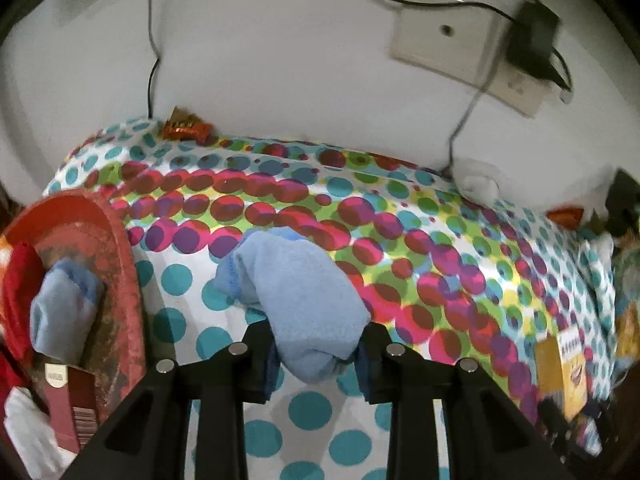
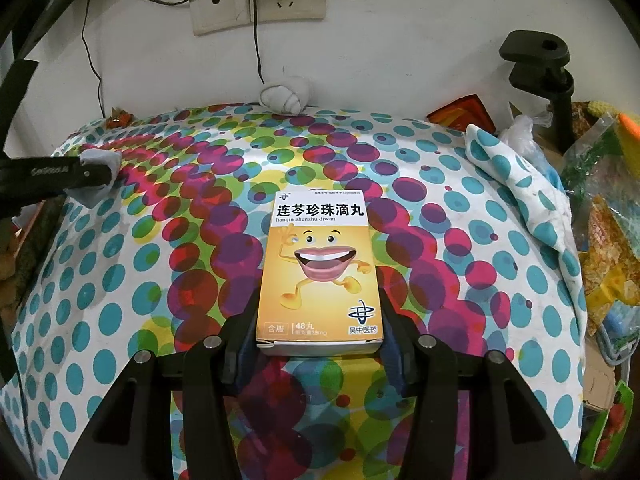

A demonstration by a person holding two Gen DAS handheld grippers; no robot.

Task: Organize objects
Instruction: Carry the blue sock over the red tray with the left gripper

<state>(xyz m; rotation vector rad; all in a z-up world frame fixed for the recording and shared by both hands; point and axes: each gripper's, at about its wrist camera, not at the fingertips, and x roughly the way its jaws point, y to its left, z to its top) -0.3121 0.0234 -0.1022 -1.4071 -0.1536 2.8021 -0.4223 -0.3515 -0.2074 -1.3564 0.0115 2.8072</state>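
My left gripper (image 1: 316,354) is shut on a rolled light-blue sock (image 1: 298,296), lifted a little over the dotted cloth (image 1: 280,200). From the right wrist view the same gripper (image 2: 102,174) shows at the far left with the sock (image 2: 96,192) in it. My right gripper (image 2: 318,344) is shut on a yellow medicine box (image 2: 320,272) with a cartoon mouth, held flat above the cloth (image 2: 440,240). That box (image 1: 560,372) also appears at the right in the left wrist view. A red basket (image 1: 116,264) at the left holds another blue sock (image 1: 60,316) and a dark red box (image 1: 64,400).
A white rolled sock (image 2: 285,94) lies at the wall under the wall socket (image 2: 256,4) with its cables. An orange wrapper (image 1: 186,128) sits at the cloth's far left corner. Bags and toys (image 2: 600,200) crowd the right side by a black clamp stand (image 2: 540,76).
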